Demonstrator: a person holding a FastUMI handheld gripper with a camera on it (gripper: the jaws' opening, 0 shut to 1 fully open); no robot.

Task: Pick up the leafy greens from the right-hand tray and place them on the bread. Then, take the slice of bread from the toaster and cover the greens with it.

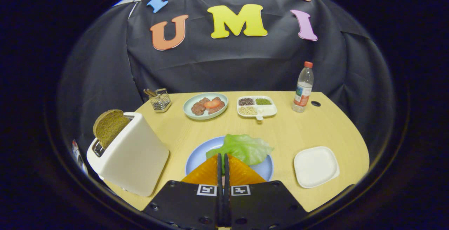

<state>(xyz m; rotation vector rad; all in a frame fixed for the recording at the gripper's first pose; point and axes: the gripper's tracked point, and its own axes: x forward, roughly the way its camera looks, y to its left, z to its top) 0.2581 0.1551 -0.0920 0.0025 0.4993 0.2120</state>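
My gripper (223,156) is shut on the leafy greens (245,148): the two orange fingers (205,172) stand pressed together with a thin green strip of the leaf between them. The pale green leaf spreads out just ahead of the fingertips, over the light blue plate (265,168). Leaf and fingers cover the middle of that plate, so what lies on it is hidden. To the left of the fingers stands a white toaster (135,156) with a brown slice of bread (108,126) sticking up out of its slot. The white square tray (315,166) to the right is bare.
Beyond the blue plate sit a green plate with meat patties and tomato (206,105), a white divided dish of grains (256,106), a wire holder (159,100) and a water bottle (303,87). The table's front edge runs close under the toaster and white tray.
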